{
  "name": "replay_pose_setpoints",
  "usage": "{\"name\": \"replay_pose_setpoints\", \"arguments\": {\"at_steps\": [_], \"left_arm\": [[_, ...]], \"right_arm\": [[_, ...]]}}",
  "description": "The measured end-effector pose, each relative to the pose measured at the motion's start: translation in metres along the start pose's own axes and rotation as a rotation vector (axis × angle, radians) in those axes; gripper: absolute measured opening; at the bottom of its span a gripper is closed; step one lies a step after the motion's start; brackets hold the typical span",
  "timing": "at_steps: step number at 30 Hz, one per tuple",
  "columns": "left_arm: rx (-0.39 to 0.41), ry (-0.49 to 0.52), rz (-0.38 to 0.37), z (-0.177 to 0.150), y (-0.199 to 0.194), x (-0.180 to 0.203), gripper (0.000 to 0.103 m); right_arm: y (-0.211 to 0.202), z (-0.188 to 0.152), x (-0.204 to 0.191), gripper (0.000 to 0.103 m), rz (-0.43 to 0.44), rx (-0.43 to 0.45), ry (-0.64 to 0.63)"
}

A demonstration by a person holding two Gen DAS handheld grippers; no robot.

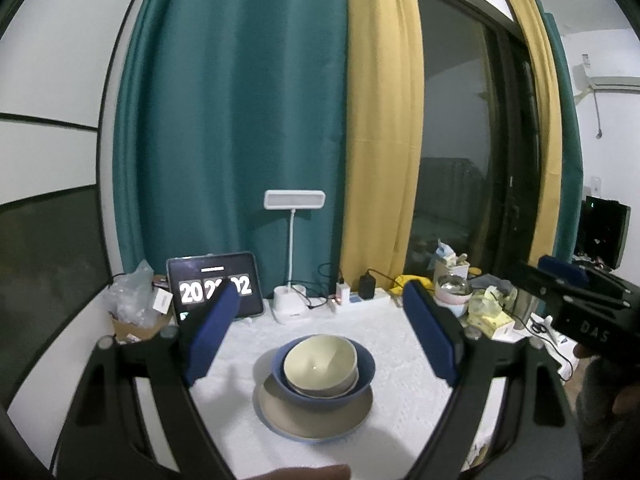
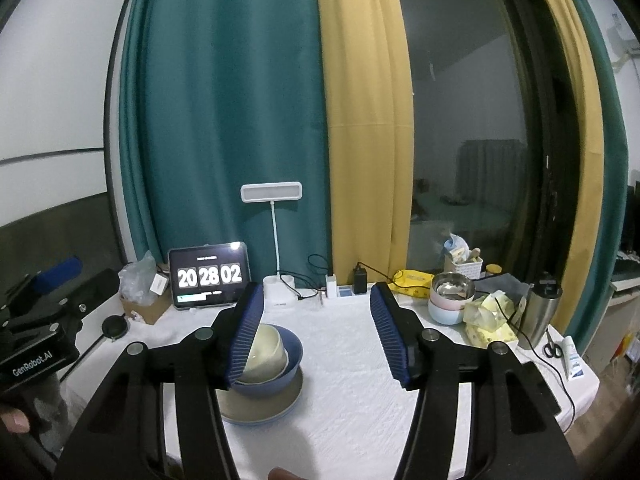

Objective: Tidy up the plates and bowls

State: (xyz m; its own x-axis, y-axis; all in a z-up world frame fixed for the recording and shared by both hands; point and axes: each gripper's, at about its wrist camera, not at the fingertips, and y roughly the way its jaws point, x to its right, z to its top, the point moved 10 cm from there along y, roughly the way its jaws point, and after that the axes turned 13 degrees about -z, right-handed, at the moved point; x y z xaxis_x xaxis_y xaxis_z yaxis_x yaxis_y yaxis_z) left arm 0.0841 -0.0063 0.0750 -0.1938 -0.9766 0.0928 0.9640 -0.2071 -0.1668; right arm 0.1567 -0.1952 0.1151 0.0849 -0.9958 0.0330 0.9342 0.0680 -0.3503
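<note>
Tablet [image 2: 209,276] at the back of the bench [image 2: 352,360] — flip-clock digits read "20 28 02"; the small print above and below them is too fine to read.

Left gripper [image 2: 38,334] body, seen from the right wrist — "GenRobot.AI".

Right gripper [image 1: 576,296] body, seen from the left wrist — "DAS".

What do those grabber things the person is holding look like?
Both are matte black with cut-out arms and round silver bolts. Each ends in two blue, ribbed pads. The left gripper has "GenRobot.AI" in white on its body; the right gripper shows the letters "DAS".
</note>
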Motion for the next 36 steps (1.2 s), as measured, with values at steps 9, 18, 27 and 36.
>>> {"name": "replay_pose_setpoints", "arguments": {"at_steps": [9, 18, 27, 36], "left_arm": [[0.004, 0.002, 0.008, 0.0008, 0.0007, -0.0023, 0.085], [0.002, 0.001, 0.008, 0.0009, 0.0034, -0.0046, 0.085], [0.001, 0.002, 0.008, 0.0006, 0.0043, -0.0051, 0.085], [0.002, 0.002, 0.008, 0.0009, 0.0043, -0.0049, 0.085]], "right_arm": [[-0.0002, 0.0005, -0.0012, 0.059, -0.001, -0.002, 0.001], [-0.0002, 0.0009, -0.0017, 0.059, -0.001, -0.002, -0.001], [-0.0005, 0.0008, -0.0016, 0.059, 0.0, -0.002, -0.002], [-0.0005, 0.0007, -0.0017, 0.059, -0.001, -0.003, -0.002]]}}
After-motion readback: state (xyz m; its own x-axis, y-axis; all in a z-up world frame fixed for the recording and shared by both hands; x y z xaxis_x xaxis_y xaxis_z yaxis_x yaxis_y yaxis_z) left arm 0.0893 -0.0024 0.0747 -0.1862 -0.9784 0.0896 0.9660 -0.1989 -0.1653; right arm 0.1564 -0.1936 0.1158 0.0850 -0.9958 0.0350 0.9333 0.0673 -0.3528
